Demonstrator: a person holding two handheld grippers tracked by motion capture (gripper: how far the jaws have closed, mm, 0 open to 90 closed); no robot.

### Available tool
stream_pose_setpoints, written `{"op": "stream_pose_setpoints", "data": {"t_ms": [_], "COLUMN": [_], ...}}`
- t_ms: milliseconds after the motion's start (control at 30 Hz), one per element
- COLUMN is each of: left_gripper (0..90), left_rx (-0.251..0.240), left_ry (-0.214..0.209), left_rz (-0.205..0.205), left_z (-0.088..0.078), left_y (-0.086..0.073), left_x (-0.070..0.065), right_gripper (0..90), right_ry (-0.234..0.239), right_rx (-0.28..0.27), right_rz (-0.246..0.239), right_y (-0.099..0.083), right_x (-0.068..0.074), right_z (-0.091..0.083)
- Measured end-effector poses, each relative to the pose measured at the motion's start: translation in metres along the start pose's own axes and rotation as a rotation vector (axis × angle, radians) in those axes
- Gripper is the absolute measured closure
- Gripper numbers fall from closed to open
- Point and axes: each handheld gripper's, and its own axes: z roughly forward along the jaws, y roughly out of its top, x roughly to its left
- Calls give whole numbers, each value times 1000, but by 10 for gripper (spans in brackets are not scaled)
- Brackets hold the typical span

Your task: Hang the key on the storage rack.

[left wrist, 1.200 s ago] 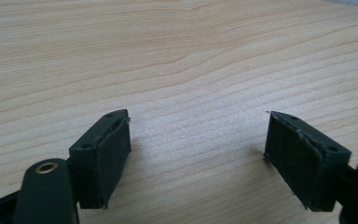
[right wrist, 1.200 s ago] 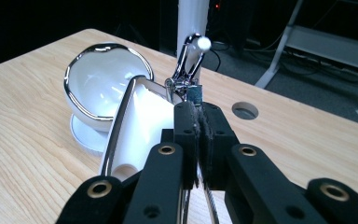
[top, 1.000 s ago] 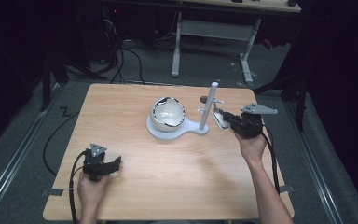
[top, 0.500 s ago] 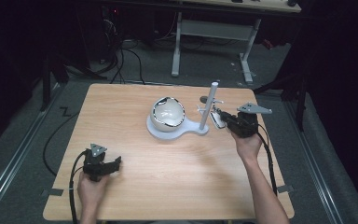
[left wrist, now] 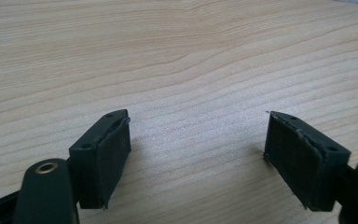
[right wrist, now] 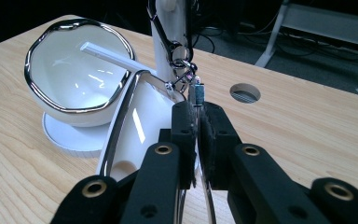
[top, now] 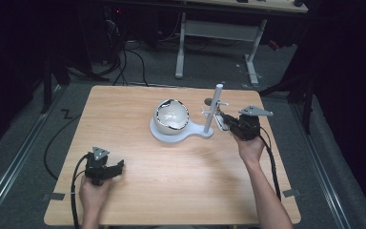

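A white jewellery stand (top: 198, 134) holds a silver-rimmed white bowl (top: 171, 116) (right wrist: 74, 70) and an upright post (top: 213, 109) (right wrist: 168, 28). A thin silver chain with small rings (right wrist: 182, 70) hangs from the post. My right gripper (top: 220, 120) (right wrist: 196, 108) is level, just right of the post, shut on the chain's small metal end piece (right wrist: 197, 91). Its jaws have just been opening a hair, and the piece is still between the pads. My left gripper (top: 119, 166) (left wrist: 199, 116) rests low over bare wood at the front left, open, with nothing between its pads.
The wooden table (top: 138, 100) has a round cable hole (top: 208, 101) (right wrist: 244, 92) behind the post. Cables trail from both grippers toward the front edge. Dark floor, a metal rail and a white desk frame (top: 219, 31) lie beyond the table.
The right gripper has edged slightly left, toward the post. The left hand and gripper have stayed where they were.
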Motion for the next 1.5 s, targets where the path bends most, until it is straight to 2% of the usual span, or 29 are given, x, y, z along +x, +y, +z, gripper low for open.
{"op": "stream_pose_setpoints", "data": {"t_ms": [567,1033,1500], "left_gripper": [229,229,229], "left_rx": [0,-1,-1], "left_ry": [0,1,4], "left_rz": [0,1,3], "left_z": [0,0,0], "left_y": [0,0,0], "left_x": [0,0,-1], "right_gripper": [791,617,576], "right_ry": [-2,-17,-28], "right_rx": [-1,-43,-66], "right_rz": [-1,11,25], "right_y": [0,2,1], "right_x": [0,-4,-10], "right_z": [4,-17,-33]}}
